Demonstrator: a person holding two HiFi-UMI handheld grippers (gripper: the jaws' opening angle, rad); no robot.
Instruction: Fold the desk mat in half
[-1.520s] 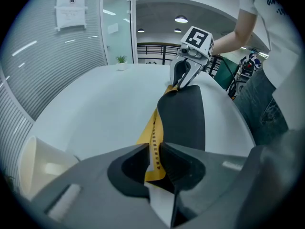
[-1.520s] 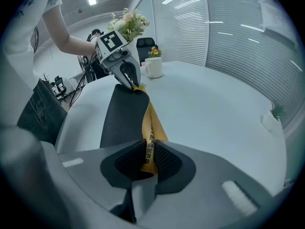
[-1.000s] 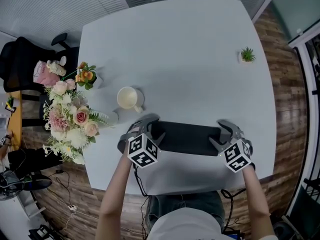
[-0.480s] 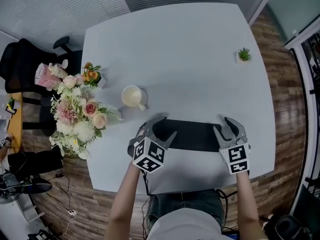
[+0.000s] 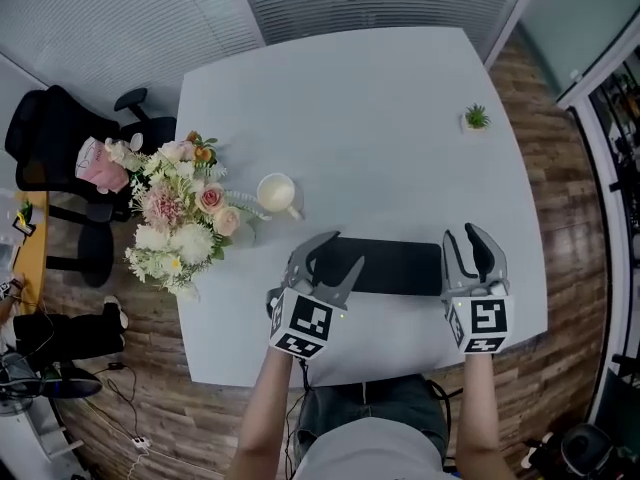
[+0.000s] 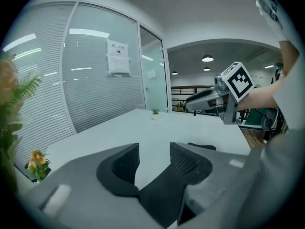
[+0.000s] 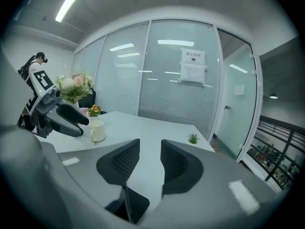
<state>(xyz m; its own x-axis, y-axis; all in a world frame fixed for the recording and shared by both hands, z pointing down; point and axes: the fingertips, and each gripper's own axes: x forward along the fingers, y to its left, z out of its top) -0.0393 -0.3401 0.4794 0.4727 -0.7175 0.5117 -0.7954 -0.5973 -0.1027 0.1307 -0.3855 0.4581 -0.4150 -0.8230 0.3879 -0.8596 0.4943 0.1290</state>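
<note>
The fingers (image 6: 127,160) of my left gripper (image 5: 343,251) stand apart with nothing between them. Those of my right gripper (image 5: 466,237) have just been closing to a narrower gap and are also empty. On the table (image 5: 380,118), the dark desk mat (image 5: 385,266) lies flat between both grippers.

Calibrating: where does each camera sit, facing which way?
Head view: on head, steeply down at table, mat; left claw, right claw, forearms show.
Left gripper view: on left claw, across table toward plant; own open jaws show.
Right gripper view: on right claw, toward cup; own empty jaws, just closed partway.
Shared: gripper views both show plant, other claw.
</note>
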